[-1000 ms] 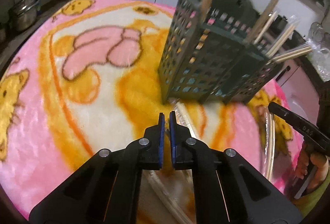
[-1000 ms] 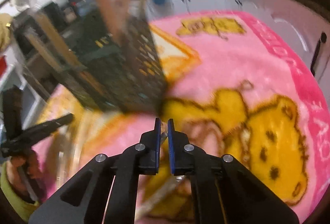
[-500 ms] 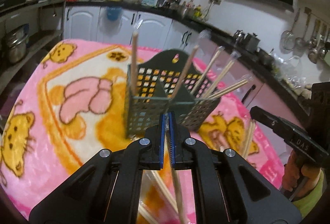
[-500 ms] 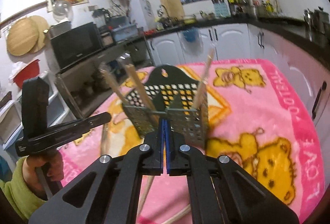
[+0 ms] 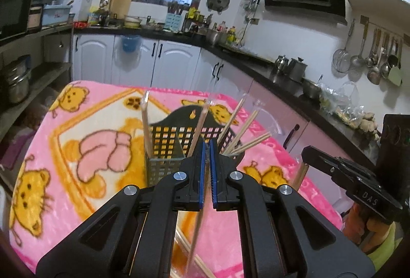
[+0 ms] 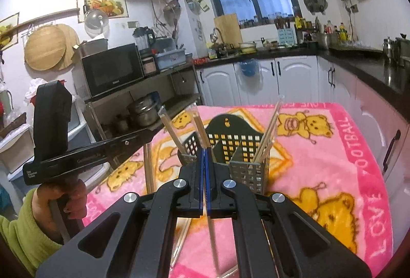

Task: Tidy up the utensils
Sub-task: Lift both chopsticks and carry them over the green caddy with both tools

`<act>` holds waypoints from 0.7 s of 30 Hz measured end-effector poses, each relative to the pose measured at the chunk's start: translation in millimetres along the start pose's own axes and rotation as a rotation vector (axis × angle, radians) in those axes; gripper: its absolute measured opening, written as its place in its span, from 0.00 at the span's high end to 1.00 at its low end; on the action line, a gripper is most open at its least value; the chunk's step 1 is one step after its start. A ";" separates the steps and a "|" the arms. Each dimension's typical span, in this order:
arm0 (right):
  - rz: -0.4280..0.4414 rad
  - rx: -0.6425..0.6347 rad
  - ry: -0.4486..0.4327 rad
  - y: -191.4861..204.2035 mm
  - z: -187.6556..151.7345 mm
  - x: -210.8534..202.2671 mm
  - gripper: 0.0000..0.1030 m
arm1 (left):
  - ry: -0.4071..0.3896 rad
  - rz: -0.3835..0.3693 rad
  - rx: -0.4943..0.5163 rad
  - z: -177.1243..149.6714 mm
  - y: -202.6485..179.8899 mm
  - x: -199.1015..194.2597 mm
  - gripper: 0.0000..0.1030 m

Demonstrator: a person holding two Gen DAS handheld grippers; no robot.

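A dark perforated utensil holder (image 5: 166, 167) (image 6: 246, 173) stands on the pink blanket with several wrapped chopsticks leaning in its compartments. My left gripper (image 5: 207, 147) is raised in front of the holder and shut on a wrapped chopstick (image 5: 196, 229) that hangs down below the jaws. My right gripper (image 6: 204, 152) is also raised in front of it and shut on a chopstick (image 6: 212, 239) that hangs down. Each wrist view shows the other gripper at its side edge: the right one (image 5: 305, 153), the left one (image 6: 153, 133). More chopsticks (image 5: 187, 244) lie on the blanket below.
The pink bear-print blanket (image 5: 84, 124) covers the table, whose far edge meets white cabinets (image 5: 166, 62). A shelf with steel pots (image 6: 143, 111) stands to the left, a dark counter (image 5: 282, 73) to the right. A hand in a green sleeve (image 6: 30, 221) grips the left tool.
Both grippers rose from the blanket, each carrying a chopstick up. The holder now sits lower and farther off in both views, and the kitchen walls have come into sight.
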State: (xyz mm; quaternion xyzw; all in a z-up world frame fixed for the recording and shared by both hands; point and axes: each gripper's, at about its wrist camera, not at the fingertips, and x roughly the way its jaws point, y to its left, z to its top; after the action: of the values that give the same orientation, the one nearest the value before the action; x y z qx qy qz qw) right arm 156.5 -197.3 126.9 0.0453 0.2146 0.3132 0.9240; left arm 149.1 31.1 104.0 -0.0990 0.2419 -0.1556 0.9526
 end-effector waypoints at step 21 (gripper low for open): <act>-0.010 -0.012 -0.094 2.7 27.5 -19.5 0.99 | -0.106 -0.064 0.022 51.6 -21.7 -17.1 0.99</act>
State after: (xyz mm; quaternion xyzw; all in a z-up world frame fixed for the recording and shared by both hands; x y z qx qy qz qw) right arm 152.8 -205.4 159.5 0.0532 0.1693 0.3077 0.9348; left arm 154.8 22.6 161.6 -0.1043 0.1862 -0.1833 0.9596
